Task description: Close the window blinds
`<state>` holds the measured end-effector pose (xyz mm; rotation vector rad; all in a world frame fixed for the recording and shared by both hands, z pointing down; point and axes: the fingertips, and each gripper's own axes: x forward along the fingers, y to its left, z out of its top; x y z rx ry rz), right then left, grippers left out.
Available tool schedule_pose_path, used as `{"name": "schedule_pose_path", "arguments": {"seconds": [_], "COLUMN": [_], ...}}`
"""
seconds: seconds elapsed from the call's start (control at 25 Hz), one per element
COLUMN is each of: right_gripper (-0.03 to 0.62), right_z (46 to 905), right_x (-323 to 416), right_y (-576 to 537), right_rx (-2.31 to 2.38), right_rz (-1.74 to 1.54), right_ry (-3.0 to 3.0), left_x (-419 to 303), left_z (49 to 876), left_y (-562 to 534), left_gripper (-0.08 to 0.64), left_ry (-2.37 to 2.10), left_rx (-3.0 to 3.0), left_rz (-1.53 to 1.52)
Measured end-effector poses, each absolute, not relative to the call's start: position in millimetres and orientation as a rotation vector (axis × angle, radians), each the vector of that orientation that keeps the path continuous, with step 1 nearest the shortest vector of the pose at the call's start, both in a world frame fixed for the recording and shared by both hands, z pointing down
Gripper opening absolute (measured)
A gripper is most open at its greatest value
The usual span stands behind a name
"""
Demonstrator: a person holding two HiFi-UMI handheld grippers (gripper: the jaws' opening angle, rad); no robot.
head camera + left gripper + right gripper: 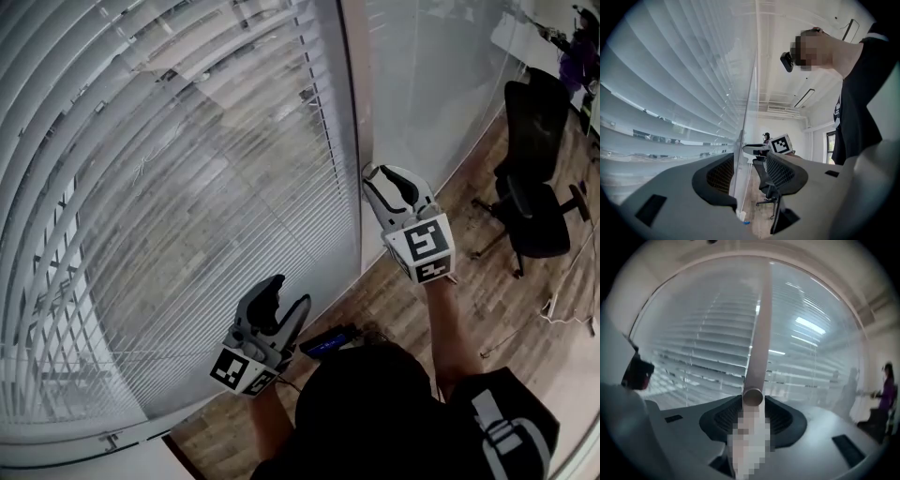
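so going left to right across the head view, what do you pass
white slatted window blinds → left gripper → small blue and black device → right gripper → black office chair

The blinds (pixel 187 187) showed white slats, greyer in shade. The wand (pixel 757 343) was pale beige. The left tool (pixel 286 295) and right tool (pixel 386 178) had light grey shells and black meshed pads (pixel 719 174); their cubes (pixel 429 247) bore black-and-white square markers. The floor (pixel 469 305) was brown planking; the office chair (pixel 534 187), black.
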<state>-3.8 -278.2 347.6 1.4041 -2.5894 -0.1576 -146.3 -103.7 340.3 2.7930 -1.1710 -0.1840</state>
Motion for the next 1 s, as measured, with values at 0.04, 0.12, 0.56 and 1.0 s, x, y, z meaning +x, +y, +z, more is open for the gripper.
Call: {"name": "schedule_pose_path", "arguments": {"seconds": [0.04,0.12,0.56,1.0], "right_gripper": [0.137,0.137,0.127,0.136], "right_z": [346.0,344.3,348.3,352.0], "right_x": [-4.3,-6.3,-0.2,-3.2], "right_y": [-279.1,-280.8,-283.5,-278.9], "right_rx": [1.415,1.408,1.363,1.329], "right_rz": [-0.281,-0.404,0.512,0.311], "right_ry": [-2.503,-2.419,-2.874,-2.855], "left_x": [-146.7,-147.2,-151.1,-148.4], "left_z": [340.8,341.3,338.8,340.9], "left_y": [-104.1,-104.3,-101.9,-104.6], "left_gripper": [0.233,0.233,0.233,0.233], "left_ry": [-1.172,-1.175,-1.187,-1.174], "left_rx": [2.792,2.79,2.795,2.797], "left_rz": [-0.183,-0.181,-0.186,-0.179]}}
